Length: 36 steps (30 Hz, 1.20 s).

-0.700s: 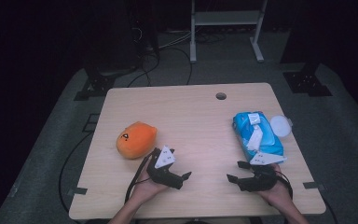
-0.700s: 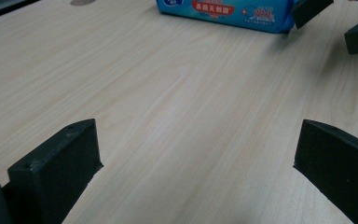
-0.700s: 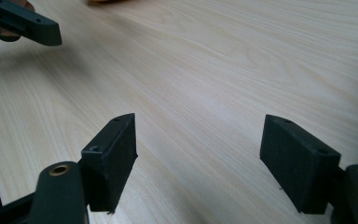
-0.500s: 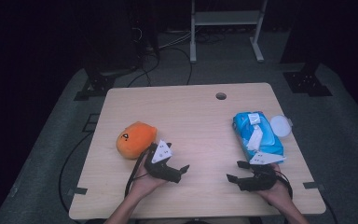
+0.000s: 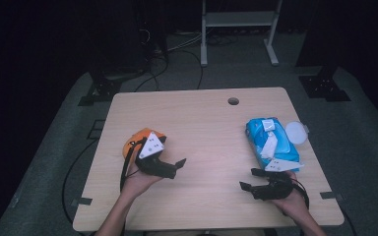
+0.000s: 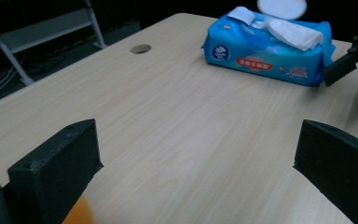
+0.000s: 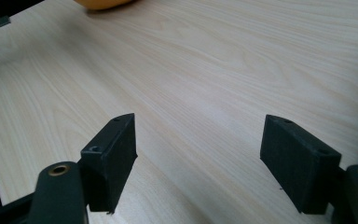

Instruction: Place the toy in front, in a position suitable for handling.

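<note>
Left gripper (image 5: 174,166) in the high view gapes empty just beside the orange plush toy (image 5: 137,139), so a hasty close could shove it off the table (image 5: 202,123); the right gripper (image 5: 248,179), likewise wide and empty, sits near the blue wet-wipes pack (image 5: 266,142). Its own camera shows the pack's (image 6: 265,44) red label, print too small to read, while the right gripper view catches the toy (image 7: 103,3) at the top edge.

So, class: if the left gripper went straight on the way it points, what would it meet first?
Probably the blue wipes pack: the open left gripper faces bare table first, then that pack, though depth is unclear.
</note>
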### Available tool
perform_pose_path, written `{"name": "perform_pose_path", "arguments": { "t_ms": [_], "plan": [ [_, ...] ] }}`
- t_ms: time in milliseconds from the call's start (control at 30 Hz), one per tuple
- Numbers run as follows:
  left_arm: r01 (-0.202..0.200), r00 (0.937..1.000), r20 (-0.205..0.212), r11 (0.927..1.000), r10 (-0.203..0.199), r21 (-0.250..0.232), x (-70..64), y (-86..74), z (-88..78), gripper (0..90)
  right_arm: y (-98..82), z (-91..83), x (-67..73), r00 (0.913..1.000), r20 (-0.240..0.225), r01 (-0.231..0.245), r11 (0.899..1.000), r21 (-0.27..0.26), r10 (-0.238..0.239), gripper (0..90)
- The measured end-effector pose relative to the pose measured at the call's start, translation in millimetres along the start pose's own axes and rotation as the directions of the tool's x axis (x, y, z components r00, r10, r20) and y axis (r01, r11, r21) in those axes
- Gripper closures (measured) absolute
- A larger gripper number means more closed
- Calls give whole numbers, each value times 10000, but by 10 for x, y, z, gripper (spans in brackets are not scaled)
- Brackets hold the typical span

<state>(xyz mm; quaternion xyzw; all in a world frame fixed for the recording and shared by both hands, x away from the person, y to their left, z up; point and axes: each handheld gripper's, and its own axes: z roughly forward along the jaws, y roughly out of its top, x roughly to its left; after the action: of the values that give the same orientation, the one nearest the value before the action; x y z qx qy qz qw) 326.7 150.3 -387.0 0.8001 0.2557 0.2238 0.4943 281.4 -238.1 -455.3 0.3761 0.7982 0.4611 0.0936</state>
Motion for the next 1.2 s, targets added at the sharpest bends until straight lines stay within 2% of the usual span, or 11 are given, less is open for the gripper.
{"name": "perform_pose_path", "arguments": {
  "t_ms": [133,267,300,433,500,667,700,933,1000,1033,1200],
  "plan": [
    [59,9992,-385,9996,-69,-283,195,89,-155,0,0,-14,1,10000,-21,-45,10000,-63,45,257],
    [40,9977,-682,9999,-50,-154,332,116,-207,0,-1,-20,0,10000,-30,-46,10000,-51,46,257],
    [147,9961,-871,9998,-157,-121,430,104,-226,0,0,-20,0,10000,-38,-50,10000,-42,50,257],
    [430,9908,-1291,9990,-411,120,644,2,-278,5,-1,-13,-2,10000,-62,-52,10000,-14,52,257],
    [490,9898,-1347,9987,-464,166,677,-25,-286,30,-2,-13,-2,10000,-70,-46,10000,-5,46,257],
    [1113,9823,-1562,9930,-1037,403,872,-208,-335,48,-5,-20,16,9999,-135,2,10000,15,-2,259],
    [1384,9778,-1649,9894,-1295,436,938,-269,-357,53,-5,-18,17,9999,-144,24,10000,27,-23,259],
    [1870,9656,-1898,9818,-1776,326,1058,-397,-375,69,-1,-6,33,9997,-207,143,9999,56,-142,260],
    [2082,9636,-1782,9775,-1993,326,1074,-418,-360,69,1,-9,43,9996,-251,132,9999,16,-131,260],
    [2219,9603,-1829,9741,-2105,437,1094,-467,-335,69,3,-11,46,9995,-271,159,9999,-11,-159,260],
    [2442,9578,-1779,9655,-2256,903,1117,-554,-273,69,7,-19,69,9992,-293,277,9996,-15,-277,260]
  ]
}}
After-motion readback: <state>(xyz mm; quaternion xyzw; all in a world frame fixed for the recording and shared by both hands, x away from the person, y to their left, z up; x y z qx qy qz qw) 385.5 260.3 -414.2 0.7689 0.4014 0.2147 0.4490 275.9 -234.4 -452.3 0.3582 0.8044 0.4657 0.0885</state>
